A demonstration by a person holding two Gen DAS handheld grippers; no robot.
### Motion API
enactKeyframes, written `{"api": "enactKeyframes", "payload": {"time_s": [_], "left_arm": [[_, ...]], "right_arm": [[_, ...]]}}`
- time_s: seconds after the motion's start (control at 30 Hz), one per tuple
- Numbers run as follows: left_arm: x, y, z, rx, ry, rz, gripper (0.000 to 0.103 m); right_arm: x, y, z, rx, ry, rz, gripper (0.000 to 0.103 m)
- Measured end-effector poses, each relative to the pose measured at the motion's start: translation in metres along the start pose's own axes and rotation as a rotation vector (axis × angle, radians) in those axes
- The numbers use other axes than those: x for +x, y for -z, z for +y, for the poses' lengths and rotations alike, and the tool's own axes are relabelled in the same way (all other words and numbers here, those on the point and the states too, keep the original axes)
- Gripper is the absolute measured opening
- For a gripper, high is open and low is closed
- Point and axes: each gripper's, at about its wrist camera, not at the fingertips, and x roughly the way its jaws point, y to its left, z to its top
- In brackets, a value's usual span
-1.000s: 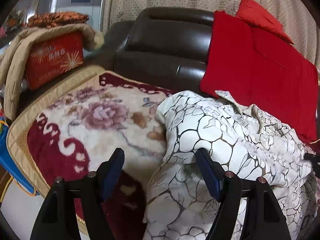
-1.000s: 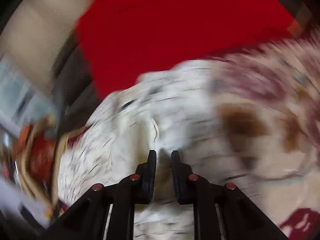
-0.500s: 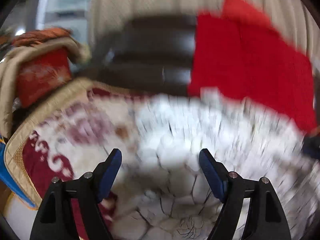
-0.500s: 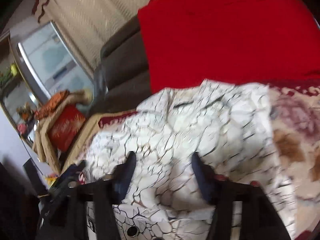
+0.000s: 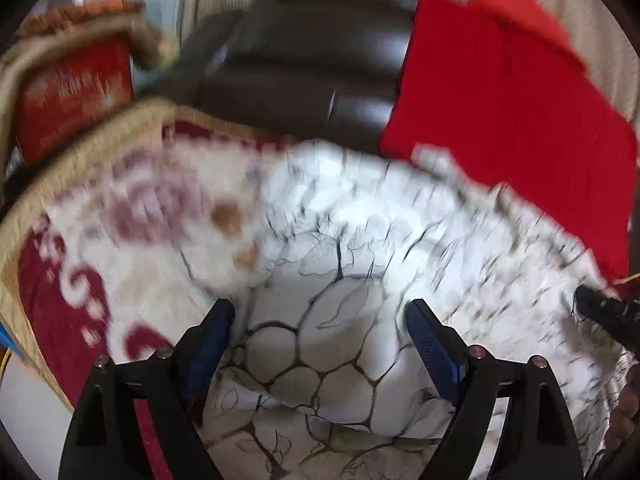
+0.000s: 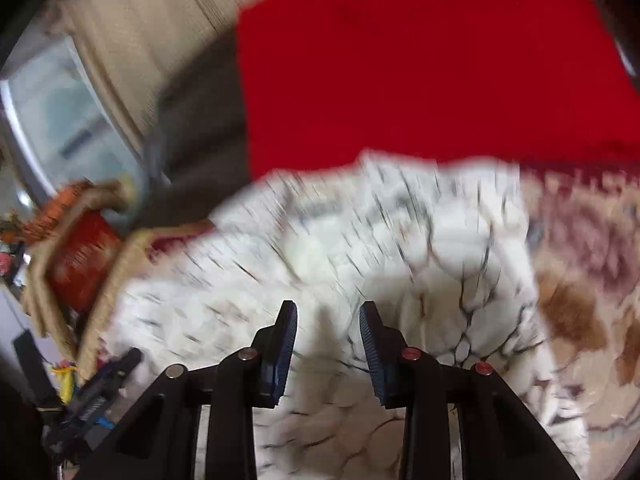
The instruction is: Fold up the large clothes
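Sofa [image 5: 320,80] brown leather; floral blanket [image 5: 132,216] beneath white garment [image 5: 340,340]; red cushion [image 5: 512,112] behind.

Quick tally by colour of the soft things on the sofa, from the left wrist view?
White with black crackle print: 1, the garment
Plain red: 2, the red blanket and red cushion behind it
Floral cream and maroon: 1, the sofa cover
Total: 4
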Motion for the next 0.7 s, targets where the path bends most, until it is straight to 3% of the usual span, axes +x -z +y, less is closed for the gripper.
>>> {"api": "enactKeyframes", "payload": {"time_s": [0.07, 0.17, 0.3, 0.33, 0.37, 0.4, 0.57, 0.7], "left_arm": [[0.014, 0.004, 0.003, -0.022, 0.001, 0.067, 0.09], [0.007, 0.002, 0.011, -0.049, 0.028, 0.05, 0.09], [-0.005, 0.004, 0.025, -0.065, 0.064, 0.045, 0.09], [-0.008, 0.005, 0.03, -0.074, 0.072, 0.042, 0.09], [-0.011, 0.005, 0.036, -0.083, 0.076, 0.037, 0.09], [-0.014, 0.006, 0.043, -0.093, 0.079, 0.033, 0.09], [-0.037, 0.025, 0.071, -0.125, 0.118, 0.058, 0.09], [-0.06, 0.045, 0.085, -0.071, 0.11, 0.051, 0.09]], "right_arm": [[0.028, 0.009, -0.012, 0.027, 0.026, 0.126, 0.035], [0.013, 0.006, -0.008, -0.012, 0.028, 0.104, 0.035], [-0.022, 0.011, -0.014, 0.003, -0.051, 0.068, 0.037], [-0.03, 0.014, -0.018, 0.011, -0.063, 0.065, 0.044], [-0.04, 0.016, -0.021, 0.017, -0.071, 0.057, 0.063], [-0.044, 0.016, -0.024, 0.027, -0.077, 0.047, 0.07], [-0.08, 0.028, -0.035, 0.035, -0.097, -0.005, 0.072], [-0.1, 0.049, -0.036, 0.001, -0.076, -0.033, 0.072]]}}
